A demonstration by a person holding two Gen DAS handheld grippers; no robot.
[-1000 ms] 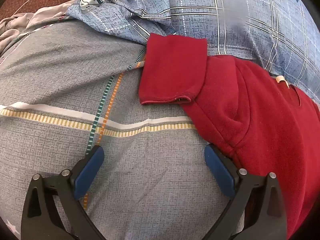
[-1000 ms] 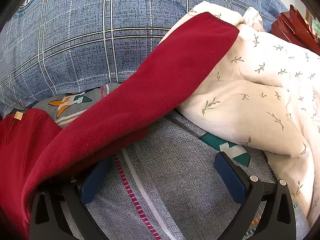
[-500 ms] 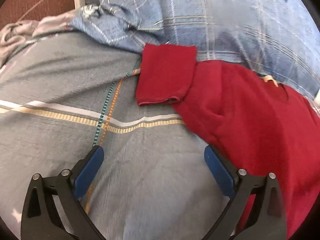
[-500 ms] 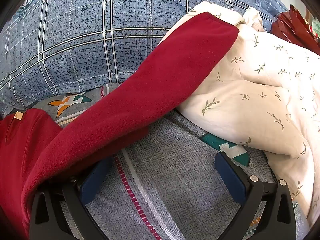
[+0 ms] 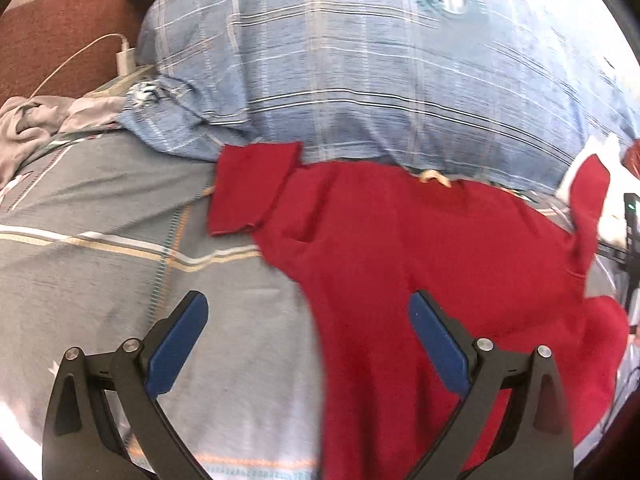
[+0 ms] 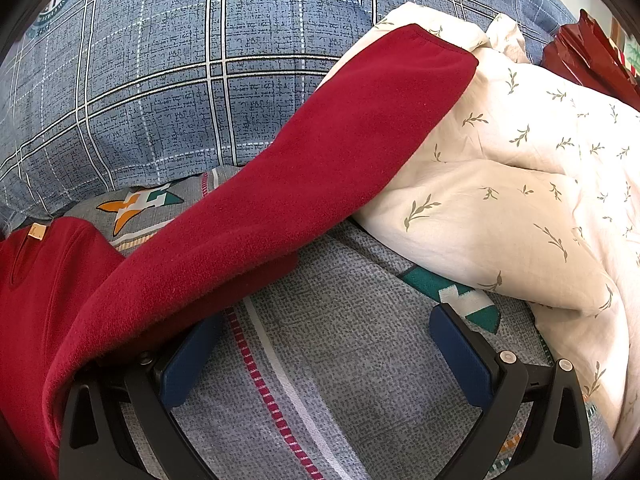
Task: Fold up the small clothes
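A red top [image 5: 420, 248] lies spread on the grey bed sheet [image 5: 100, 264], its collar toward the blue pillow. Its short left sleeve [image 5: 252, 188] is folded flat at the shoulder. My left gripper [image 5: 308, 328] hovers open above the garment's left edge, holding nothing. In the right wrist view the red top's other sleeve [image 6: 304, 168] stretches up over the white floral cloth [image 6: 520, 168]. My right gripper [image 6: 326, 340] is open low over the sheet, with the sleeve draped across the top of its left finger [image 6: 188, 360].
A blue plaid pillow [image 5: 380, 72] lies along the far side. A white charger and cable [image 5: 124, 56] and a crumpled grey cloth [image 5: 32, 120] sit at far left. A shiny red package [image 6: 588, 56] lies beyond the white floral cloth.
The left gripper has pulled back and risen, so the whole red top now shows in its view. The right gripper and the sleeve over it have stayed still.
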